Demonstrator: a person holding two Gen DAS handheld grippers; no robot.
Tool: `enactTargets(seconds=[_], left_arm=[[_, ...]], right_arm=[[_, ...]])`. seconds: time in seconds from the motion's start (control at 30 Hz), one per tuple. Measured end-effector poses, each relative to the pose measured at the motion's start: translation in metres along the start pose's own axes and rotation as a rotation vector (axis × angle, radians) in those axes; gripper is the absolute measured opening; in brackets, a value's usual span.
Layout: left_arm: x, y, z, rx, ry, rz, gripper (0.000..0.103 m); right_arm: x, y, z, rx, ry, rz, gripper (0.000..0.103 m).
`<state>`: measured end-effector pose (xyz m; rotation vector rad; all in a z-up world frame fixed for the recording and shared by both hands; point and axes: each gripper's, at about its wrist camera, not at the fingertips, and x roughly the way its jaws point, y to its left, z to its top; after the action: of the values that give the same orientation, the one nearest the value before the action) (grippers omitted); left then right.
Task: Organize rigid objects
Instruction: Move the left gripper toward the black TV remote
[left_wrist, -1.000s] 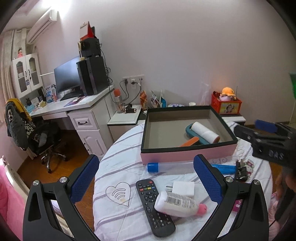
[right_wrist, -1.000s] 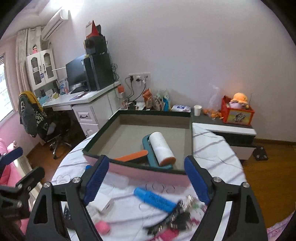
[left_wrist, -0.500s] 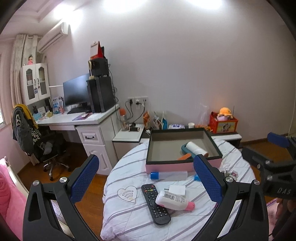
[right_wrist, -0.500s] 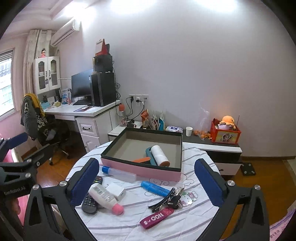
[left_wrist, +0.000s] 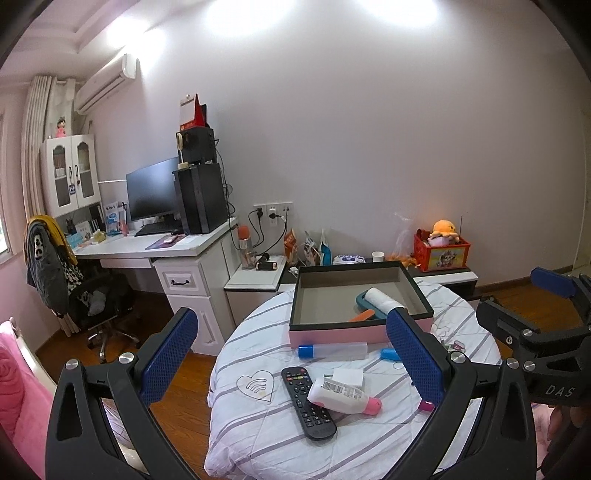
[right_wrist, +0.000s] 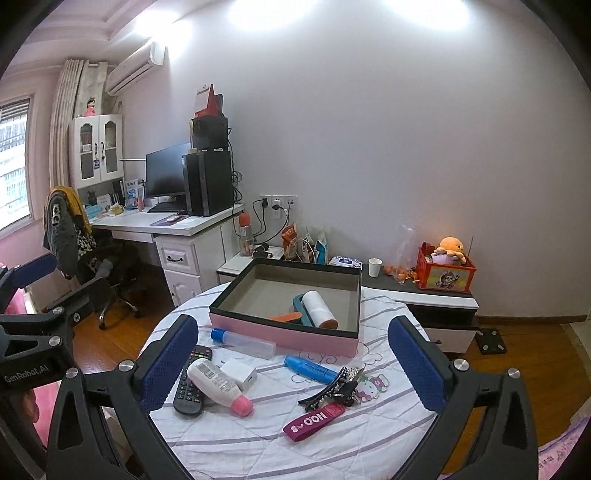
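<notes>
1. My left gripper (left_wrist: 291, 354) and my right gripper (right_wrist: 293, 363) both hang above the near edge of the round table (right_wrist: 384, 439), fingers spread wide, nothing between them.
2. The pink box (right_wrist: 288, 334) sits at the far side of the table. A lint roller (right_wrist: 317, 308) and an orange-handled piece already lie inside it.
3. Loose on the cloth, nearer to me: a remote (left_wrist: 308, 402) at the left, with a white bottle (left_wrist: 341, 397) with a pink cap lying partly across it, and a small white charger block (right_wrist: 239, 371) just beside the bottle.
4. I judge the bottle light, smooth and apt to roll; I would pinch it across the middle of the body, not at the tapered cap.
5. The remote looks stiff and flat; a grip across its narrow width near the middle should hold once the bottle is off it.
6. The clear tube with a blue cap (right_wrist: 243, 341) lies against the box front; probably slick, so I would take it mid-length.
7. The blue marker (right_wrist: 312, 369) is rigid and easy. The key bunch (right_wrist: 351, 386) and pink strap (right_wrist: 312, 422) at the right would dangle, so I would grip the hard keys.
</notes>
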<state>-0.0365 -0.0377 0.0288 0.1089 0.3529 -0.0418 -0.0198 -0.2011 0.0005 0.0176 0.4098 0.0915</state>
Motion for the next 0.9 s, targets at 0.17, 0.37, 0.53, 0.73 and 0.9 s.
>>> enactTargets(seconds=[0.17, 0.37, 0.53, 0.73, 0.9], left_arm=[[-0.001, 0.0, 0.0, -0.001, -0.001, -0.001, 0.103], [0.002, -0.002, 0.001, 0.001, 0.009, 0.0, 0.103], [0.011, -0.005, 0.001, 0.009, 0.03, -0.001, 0.103], [0.037, -0.005, -0.018, 0.03, 0.096, 0.008, 0.103], [0.065, 0.004, -0.048, 0.04, 0.192, 0.037, 0.103]], right_arm=[[-0.002, -0.001, 0.0, 0.002, -0.001, -0.002, 0.103], [0.0, -0.002, 0.0, 0.0, 0.004, 0.003, 0.103], [0.012, -0.003, -0.003, -0.002, 0.033, 0.007, 0.103], [0.036, -0.005, -0.018, 0.005, 0.093, 0.008, 0.103], [0.068, -0.002, -0.042, 0.005, 0.181, 0.022, 0.103]])
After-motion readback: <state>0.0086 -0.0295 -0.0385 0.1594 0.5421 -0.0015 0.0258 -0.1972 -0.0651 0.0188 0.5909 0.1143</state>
